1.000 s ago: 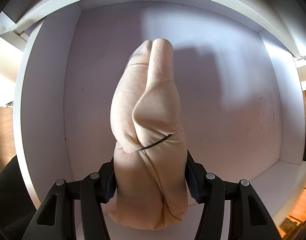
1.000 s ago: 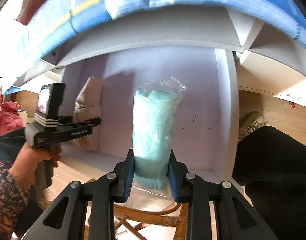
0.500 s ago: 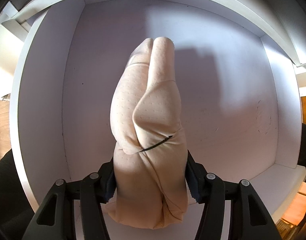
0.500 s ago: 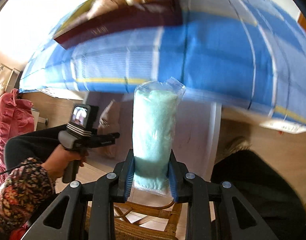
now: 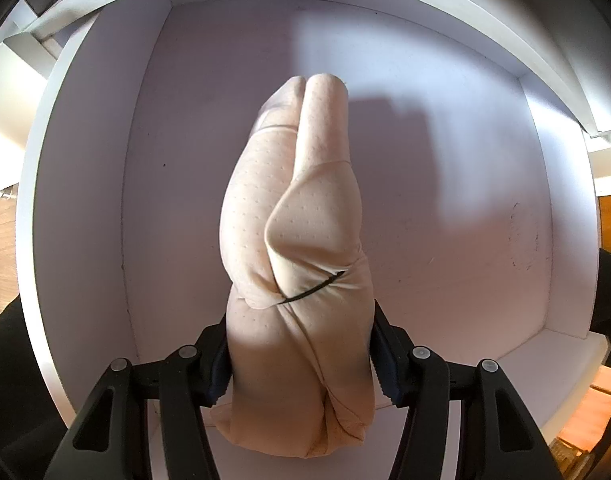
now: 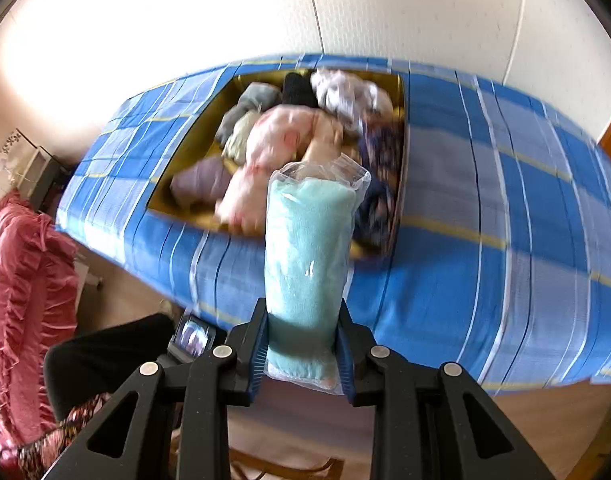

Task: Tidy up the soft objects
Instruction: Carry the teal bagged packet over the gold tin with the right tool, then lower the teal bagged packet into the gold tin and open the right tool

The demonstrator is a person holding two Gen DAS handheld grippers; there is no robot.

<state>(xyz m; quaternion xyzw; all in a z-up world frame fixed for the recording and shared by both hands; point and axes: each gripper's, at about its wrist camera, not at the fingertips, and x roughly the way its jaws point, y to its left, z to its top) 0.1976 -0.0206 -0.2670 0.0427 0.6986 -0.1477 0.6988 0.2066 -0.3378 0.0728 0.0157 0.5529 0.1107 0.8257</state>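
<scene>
Left gripper was clamped on a beige padded bundle, pads pressed into its lower flanks. Bundle's long axis ran straight out along the fingers, far tip toward the back panel of a white shelf compartment; it sat roughly midway between the side walls, whether touching the panel could not be told. Judged: release is the next move, so the gap from tip to panel decides it. Fabric matte, dimpled with fine dots, folded over itself, cinched by a thin dark band.

Right gripper was closed on a mint terry roll in a clear plastic sleeve, axis also along the fingers, glossy crinkled film open at the far end. Beyond it: a blue checked cloth with a yellow-lined tray heaped with rolled soft items, blurred. Left hand was the nearer to the shelf
</scene>
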